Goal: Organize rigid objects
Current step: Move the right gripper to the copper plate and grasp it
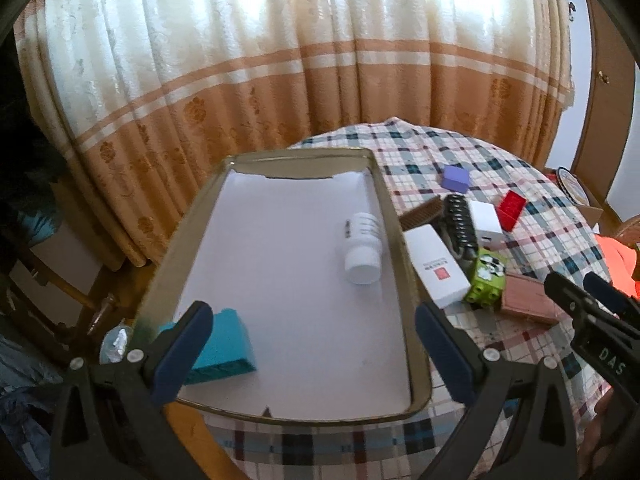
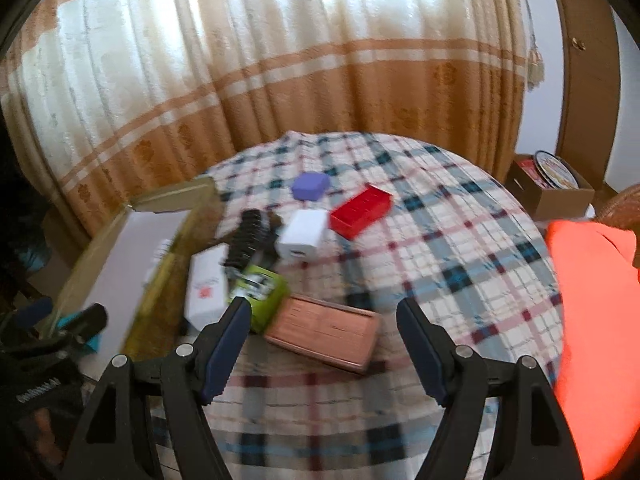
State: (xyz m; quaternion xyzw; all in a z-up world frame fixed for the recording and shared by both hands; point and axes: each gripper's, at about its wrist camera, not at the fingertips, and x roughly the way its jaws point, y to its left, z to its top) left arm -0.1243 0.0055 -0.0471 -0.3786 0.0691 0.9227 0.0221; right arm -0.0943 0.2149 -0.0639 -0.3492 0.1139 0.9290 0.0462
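Note:
A metal tray [image 1: 400,232] lined with white paper holds a white bottle [image 1: 363,248] lying on its side and a teal block [image 1: 224,344]. My left gripper [image 1: 312,352] is open above the tray's near end, empty. My right gripper [image 2: 320,340] is open and empty above the brown flat box [image 2: 326,330]. Beside the tray lie a white box with a red mark [image 2: 206,284], a green block [image 2: 262,290], a black ribbed object [image 2: 248,236], a white cube [image 2: 302,234], a red block [image 2: 360,210] and a purple block [image 2: 310,186].
The round table wears a plaid cloth [image 2: 440,248]. A curtain [image 2: 280,80] hangs behind it. An orange cloth [image 2: 600,320] lies at the right. A cardboard box with a round tin [image 2: 552,184] sits on the floor at the far right.

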